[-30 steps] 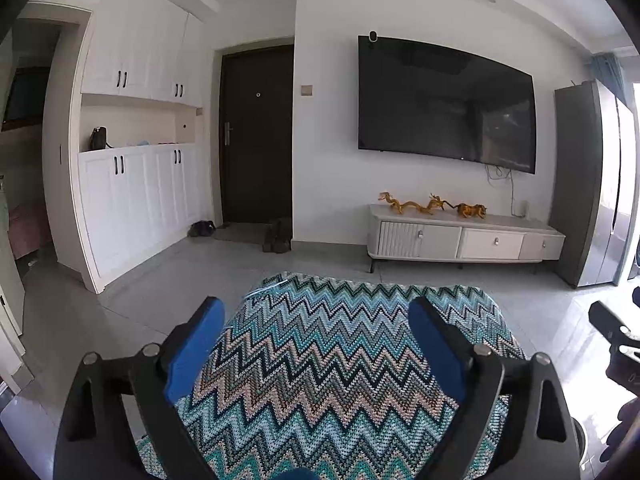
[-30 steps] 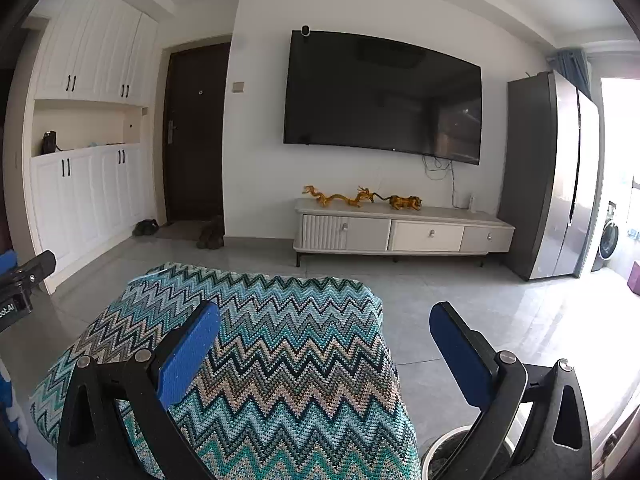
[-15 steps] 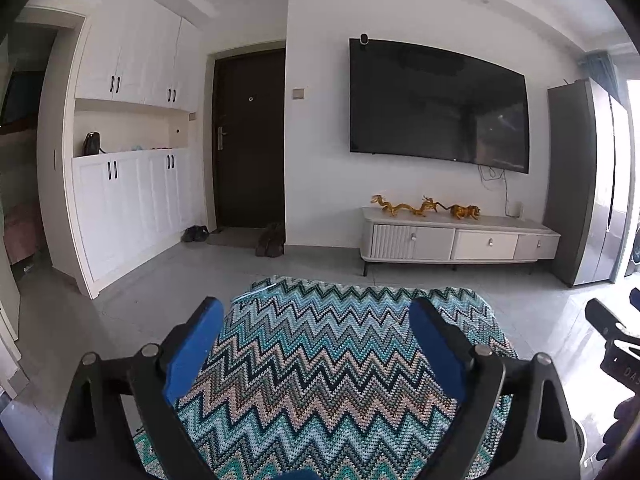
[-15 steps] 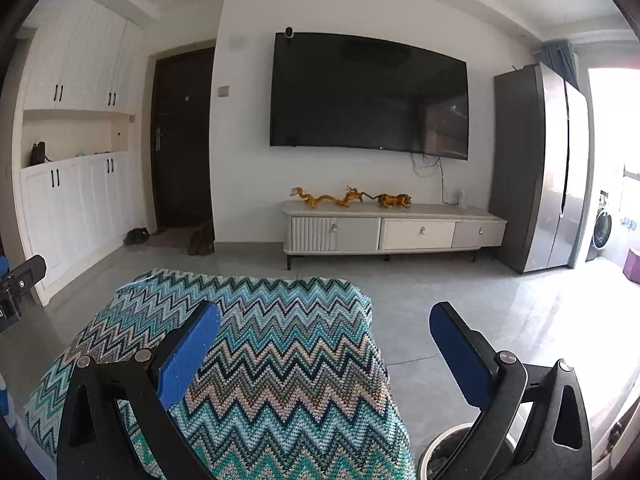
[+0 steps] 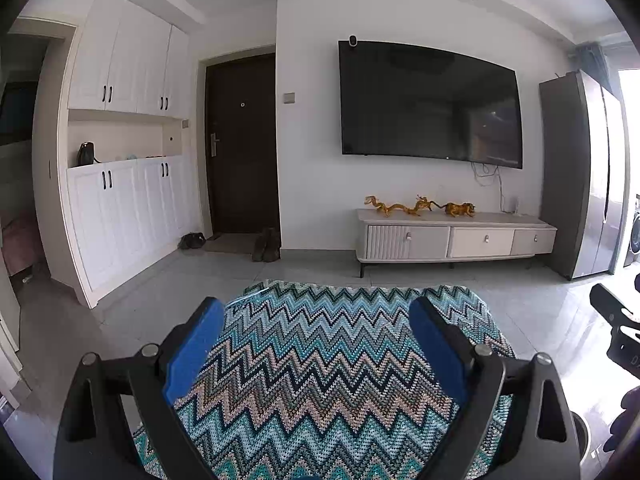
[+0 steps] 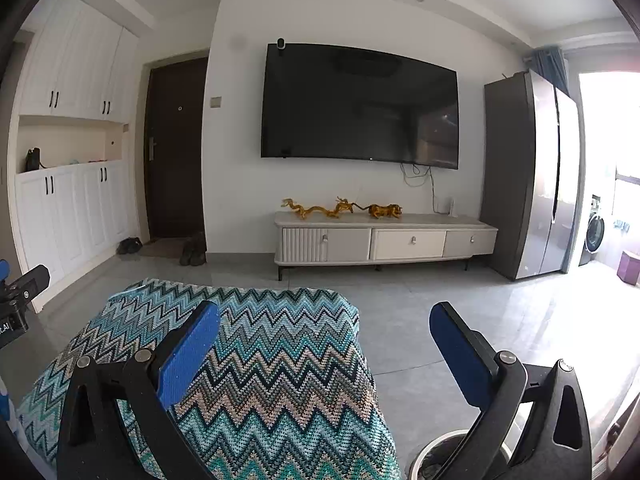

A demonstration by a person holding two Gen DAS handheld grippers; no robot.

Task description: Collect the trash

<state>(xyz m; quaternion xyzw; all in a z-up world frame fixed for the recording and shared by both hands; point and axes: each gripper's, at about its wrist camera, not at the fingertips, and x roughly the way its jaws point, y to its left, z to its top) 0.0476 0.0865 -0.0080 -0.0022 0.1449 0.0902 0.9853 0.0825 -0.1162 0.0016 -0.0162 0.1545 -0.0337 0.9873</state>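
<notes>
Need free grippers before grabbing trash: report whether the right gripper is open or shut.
Open. The right gripper has its blue pads spread wide with nothing between them, above the zigzag cloth.

Both the left gripper (image 5: 316, 344) and the right gripper (image 6: 326, 350) have black, angular plastic frames with triangular cut-outs and round silver screws at the joints. Each finger carries a flat blue pad (image 5: 194, 350) with a slightly speckled surface. The left gripper's black body bears small white lettering, too small to read.
</notes>
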